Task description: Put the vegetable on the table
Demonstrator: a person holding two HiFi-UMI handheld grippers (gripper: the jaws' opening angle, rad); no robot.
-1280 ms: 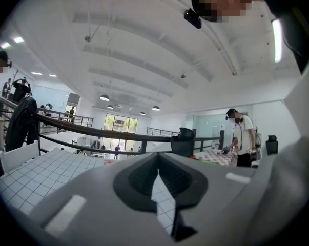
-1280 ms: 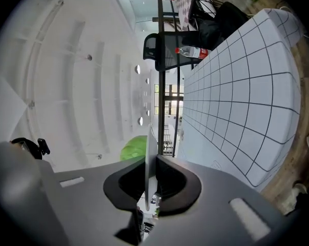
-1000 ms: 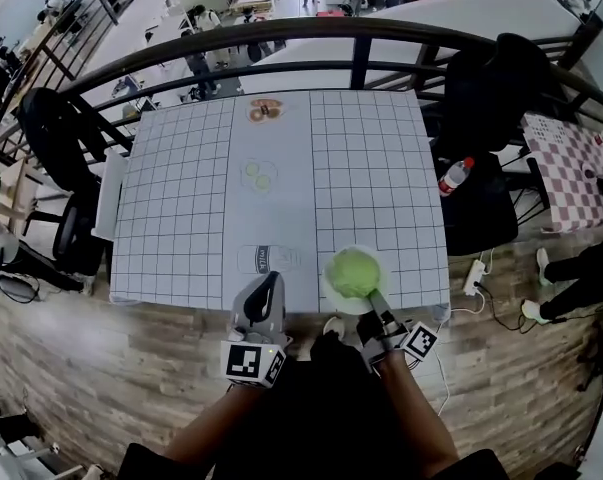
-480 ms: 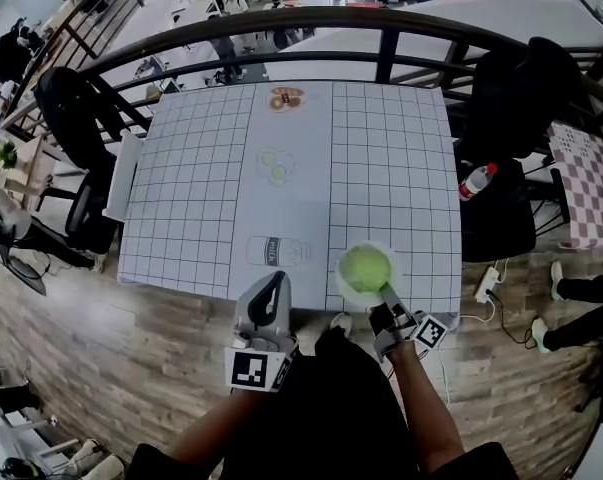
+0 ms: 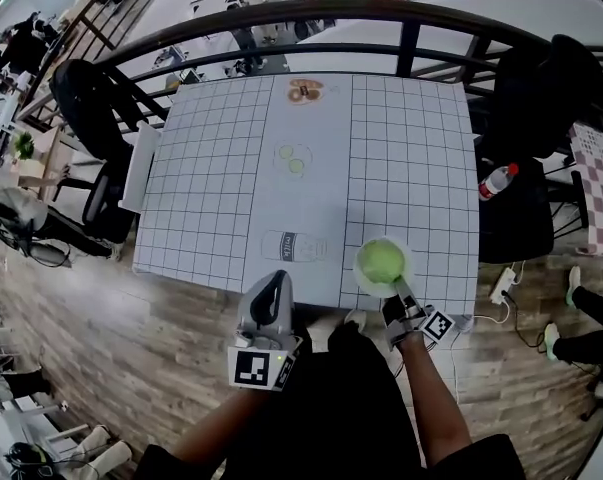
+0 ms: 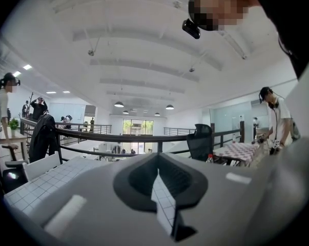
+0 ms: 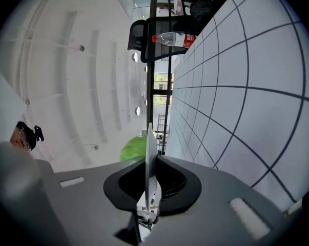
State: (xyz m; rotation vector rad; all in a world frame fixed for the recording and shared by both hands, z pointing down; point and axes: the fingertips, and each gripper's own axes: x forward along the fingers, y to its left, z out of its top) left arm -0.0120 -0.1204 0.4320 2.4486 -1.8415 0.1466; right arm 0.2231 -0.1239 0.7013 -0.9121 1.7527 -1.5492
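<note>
White grid-lined tabletop (image 5: pixel 231 198): right claw (image 5: pixel 397 291) grips the rim of a white plate (image 5: pixel 360 274) holding a round green vegetable (image 5: pixel 381 260); left claw (image 5: pixel 272 282) closed, empty.

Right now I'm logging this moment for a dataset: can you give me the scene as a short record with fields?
left gripper: shut, empty, just short of the table's near edge
right gripper: shut on the plate's near rim
plate: white, over the table's near right part; resting or lifted, cannot tell
vegetable: green, rounded, on the plate
table: covered with a grid-pattern sheet
</note>
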